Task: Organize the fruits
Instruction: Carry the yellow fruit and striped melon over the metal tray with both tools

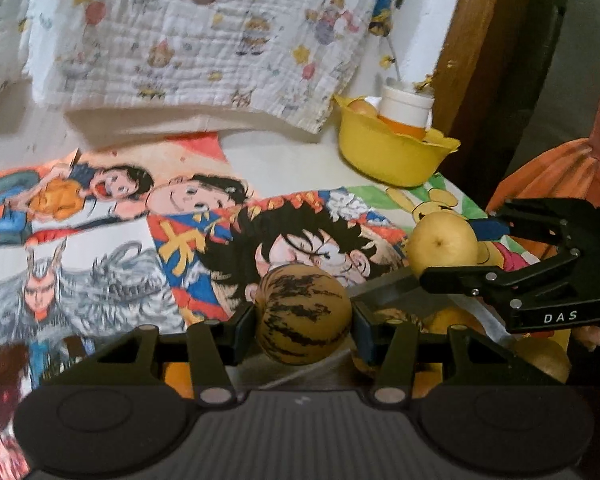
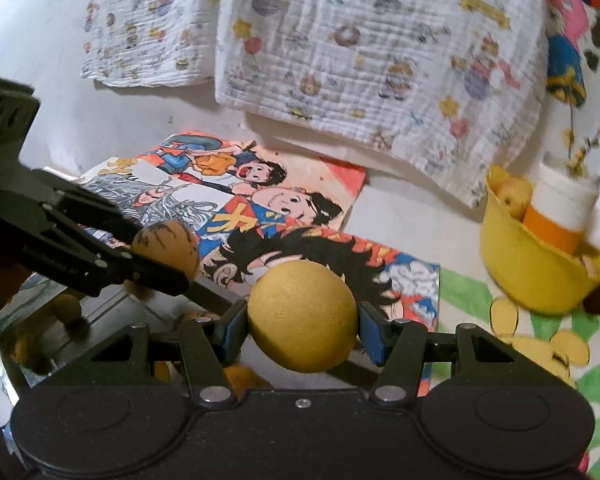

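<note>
The bowl (image 1: 392,156) sits on the table behind the drawings (image 1: 204,236), below the hanging cloth (image 1: 188,32).

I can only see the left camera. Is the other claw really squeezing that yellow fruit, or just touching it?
Observer: Squeezing. In the right wrist view the right gripper has both blue pads pressed on the yellow fruit, one on each side.
Child: Does the side I can't see have a dimple too?
Observer: No. That side is plain, finely speckled skin, with no dimple.
</note>
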`<control>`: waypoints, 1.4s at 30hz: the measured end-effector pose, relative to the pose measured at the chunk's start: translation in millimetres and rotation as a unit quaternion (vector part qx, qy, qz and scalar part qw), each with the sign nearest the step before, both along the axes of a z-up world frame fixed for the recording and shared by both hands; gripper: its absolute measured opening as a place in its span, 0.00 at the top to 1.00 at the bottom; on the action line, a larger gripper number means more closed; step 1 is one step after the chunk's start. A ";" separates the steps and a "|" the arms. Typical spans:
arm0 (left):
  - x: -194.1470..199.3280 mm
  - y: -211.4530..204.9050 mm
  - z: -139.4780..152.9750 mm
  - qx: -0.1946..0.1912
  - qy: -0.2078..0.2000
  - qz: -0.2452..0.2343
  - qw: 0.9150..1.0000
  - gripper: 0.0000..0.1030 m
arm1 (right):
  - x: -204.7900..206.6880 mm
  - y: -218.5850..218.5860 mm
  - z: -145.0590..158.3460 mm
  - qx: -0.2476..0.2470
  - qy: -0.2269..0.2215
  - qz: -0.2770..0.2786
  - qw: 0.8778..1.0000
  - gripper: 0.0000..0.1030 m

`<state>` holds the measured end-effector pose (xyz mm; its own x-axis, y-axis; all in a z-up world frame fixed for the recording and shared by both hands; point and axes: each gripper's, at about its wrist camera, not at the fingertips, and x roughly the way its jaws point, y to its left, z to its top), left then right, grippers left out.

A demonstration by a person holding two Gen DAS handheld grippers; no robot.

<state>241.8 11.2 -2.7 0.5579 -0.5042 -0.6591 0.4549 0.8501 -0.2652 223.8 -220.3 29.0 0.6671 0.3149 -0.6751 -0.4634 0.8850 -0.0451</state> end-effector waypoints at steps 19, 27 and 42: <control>-4.2 -8.9 -9.4 0.017 0.056 0.081 0.995 0.46 | 14.2 -17.7 -12.3 0.075 0.100 -0.088 0.988 0.42; -6.1 -12.9 -10.2 0.026 0.067 0.100 0.992 0.46 | 23.0 -28.7 -15.3 0.110 0.148 -0.129 0.974 0.42; -8.0 -16.6 -13.0 0.037 0.067 0.119 0.990 0.46 | 29.0 -31.9 -26.2 0.107 0.179 -0.155 0.966 0.42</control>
<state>233.8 -5.5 -15.6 0.5595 -0.3177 -0.7655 0.2049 0.9480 -0.2436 252.7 -252.2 2.8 0.4882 0.2949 -0.8214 -0.1267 0.9552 0.2676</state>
